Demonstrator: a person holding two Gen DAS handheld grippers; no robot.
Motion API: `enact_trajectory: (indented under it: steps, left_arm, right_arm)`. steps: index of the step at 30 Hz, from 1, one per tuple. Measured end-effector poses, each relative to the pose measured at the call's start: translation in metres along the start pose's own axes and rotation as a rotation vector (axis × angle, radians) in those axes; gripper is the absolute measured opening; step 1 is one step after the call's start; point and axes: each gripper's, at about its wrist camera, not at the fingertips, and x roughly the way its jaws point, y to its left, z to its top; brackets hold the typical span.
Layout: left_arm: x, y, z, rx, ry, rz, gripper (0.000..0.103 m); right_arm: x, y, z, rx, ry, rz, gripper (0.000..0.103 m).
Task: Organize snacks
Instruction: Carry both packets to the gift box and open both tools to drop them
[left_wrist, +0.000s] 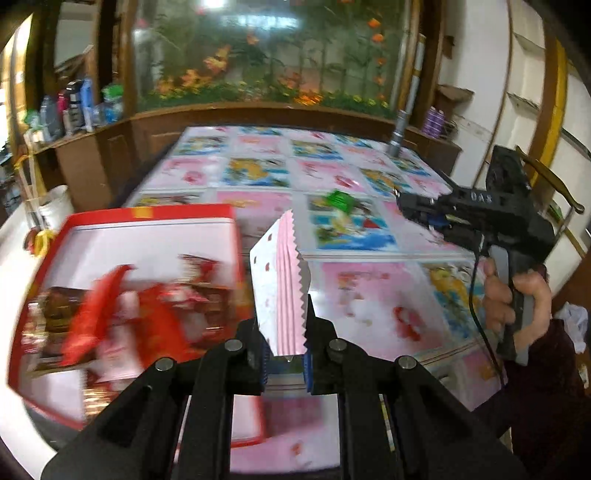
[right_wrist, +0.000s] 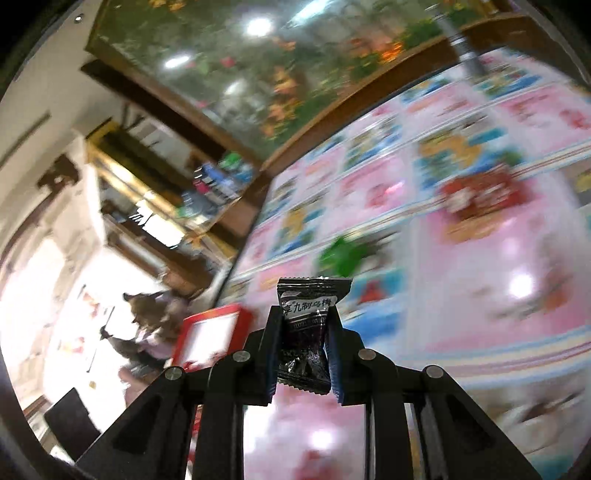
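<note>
Left claw (left_wrist: 286, 350) pinches the pink-and-white packet (left_wrist: 280, 280) just right of the red box (left_wrist: 147, 218), right claw (right_wrist: 301, 354) clamps a black plum candy (right_wrist: 306, 332) over the worktop (left_wrist: 369, 295) — both mid-carry, needing release over that box.

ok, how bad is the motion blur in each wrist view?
Left wrist: red box and its snacks smeared, pink-and-white packet sharp. Right wrist: tablecloth streaked, with glare spots; black plum candy crisp, label readable.

A pink-and-white snack packet (left_wrist: 280, 280) with red spots, a black plum-candy wrapper (right_wrist: 306, 332) with white lettering, a red-rimmed white box (left_wrist: 147, 221), pink-and-blue cartoon tablecloth (left_wrist: 369, 295).
</note>
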Motion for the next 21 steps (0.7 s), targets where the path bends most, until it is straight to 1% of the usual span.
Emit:
enact_trajectory:
  steps: [2,5,9,12,14,16,21]
  left_arm:
    - [-0.009,0.015,0.0,-0.021,-0.02,0.018,0.011]
    - [-0.02,0.039,0.0,-0.047,-0.049,0.061,0.011]
    - [-0.023,0.071,0.001,-0.076,-0.061,0.123,0.011]
    - [-0.017,0.095,0.003,-0.093,-0.044,0.159,0.011]
    - [-0.011,0.107,0.005,-0.094,-0.031,0.179,0.011]
    - [-0.002,0.118,0.007,-0.081,0.007,0.176,0.011]
    - [0.016,0.135,0.008,-0.096,0.063,0.189,0.012]
  right_arm:
    - [0.015,0.017,-0.009,-0.018,0.029,0.031,0.022]
    - [0.046,0.045,-0.024,-0.039,0.097,0.094,0.022]
    - [0.094,0.086,-0.046,-0.08,0.202,0.149,0.022]
    - [0.125,0.114,-0.061,-0.116,0.266,0.175,0.022]
    - [0.142,0.133,-0.071,-0.14,0.292,0.18,0.023]
    - [0.158,0.149,-0.08,-0.164,0.317,0.176,0.023]
    - [0.19,0.18,-0.1,-0.248,0.357,0.105,0.025]
